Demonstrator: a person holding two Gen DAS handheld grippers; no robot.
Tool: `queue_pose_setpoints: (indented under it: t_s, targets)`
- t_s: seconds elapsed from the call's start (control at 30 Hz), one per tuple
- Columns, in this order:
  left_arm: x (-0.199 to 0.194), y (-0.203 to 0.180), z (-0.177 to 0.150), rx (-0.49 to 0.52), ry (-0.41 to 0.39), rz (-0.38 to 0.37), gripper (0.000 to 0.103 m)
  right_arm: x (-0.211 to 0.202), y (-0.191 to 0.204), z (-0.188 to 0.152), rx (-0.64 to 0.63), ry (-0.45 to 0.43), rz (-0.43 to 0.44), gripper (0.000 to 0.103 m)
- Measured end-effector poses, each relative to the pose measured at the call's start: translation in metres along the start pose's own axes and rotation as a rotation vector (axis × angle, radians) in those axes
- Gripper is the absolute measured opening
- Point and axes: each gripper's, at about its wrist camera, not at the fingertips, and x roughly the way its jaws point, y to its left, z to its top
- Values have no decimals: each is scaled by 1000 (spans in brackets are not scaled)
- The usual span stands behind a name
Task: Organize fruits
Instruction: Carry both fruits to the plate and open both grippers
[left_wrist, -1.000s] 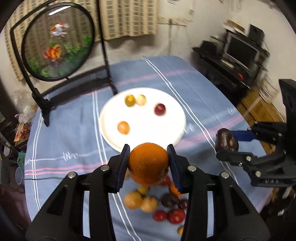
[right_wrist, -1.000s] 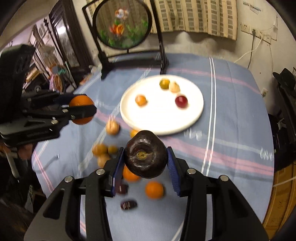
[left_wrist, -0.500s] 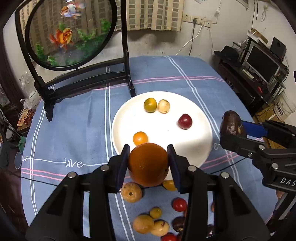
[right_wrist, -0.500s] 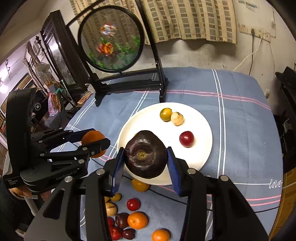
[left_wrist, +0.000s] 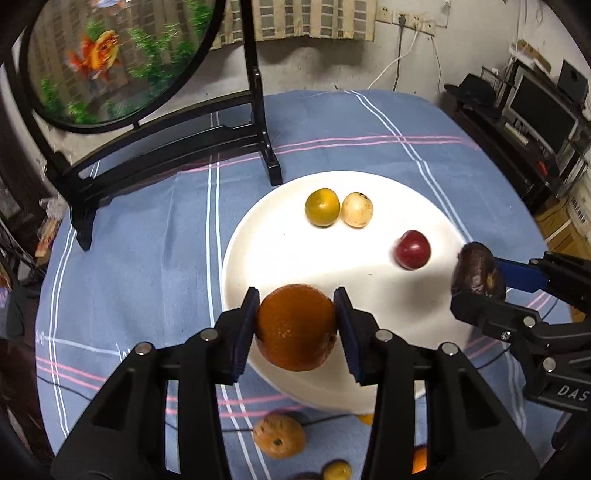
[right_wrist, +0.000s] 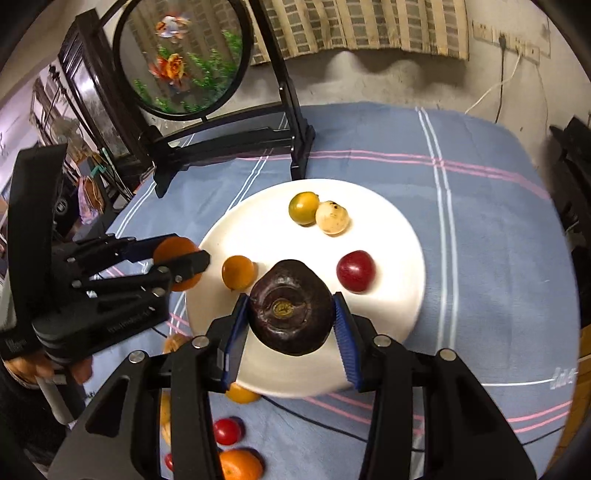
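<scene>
**A:** What lay under the grippers?

**B:** A blue striped tablecloth (left_wrist: 155, 258), with a black-framed round goldfish screen (left_wrist: 110, 62) ahead and to the left. A curtained wall (right_wrist: 369, 26) stood beyond it, and shelves with a monitor (left_wrist: 535, 103) far right.

**A:** And the grips?

**B:** The left gripper (left_wrist: 295, 321) was clamped on an orange (left_wrist: 295, 326) over the near left rim of the white plate (left_wrist: 295, 254). The right gripper (right_wrist: 290, 314) was clenched on a dark purple fruit (right_wrist: 291, 310) over the plate's near part.

**A:** Room on the plate?

**B:** 4 fruits sat there: a small orange (right_wrist: 238, 272) just ahead-left of the right gripper, a green-yellow one (right_wrist: 303, 208) touching a pale one (right_wrist: 332, 218) farther ahead, and a red one (right_wrist: 355, 271) ahead-right. The middle was bare. Loose fruit (right_wrist: 227, 430) lay below the grippers, off the near rim.
</scene>
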Motion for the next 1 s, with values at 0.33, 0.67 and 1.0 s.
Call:
queue_pose_setpoints:
  t_s: [0.33, 0.67, 1.0]
  targets:
    - [27, -7, 9, 35, -2, 41, 42, 31, -5, 14, -29, 32, -22, 45]
    - [43, -7, 15, 29, 2, 70, 44, 48, -6, 22, -66, 63, -36, 46]
    - [32, -1, 19, 15, -44, 93, 67, 19, -14, 36, -59, -24, -47, 67]
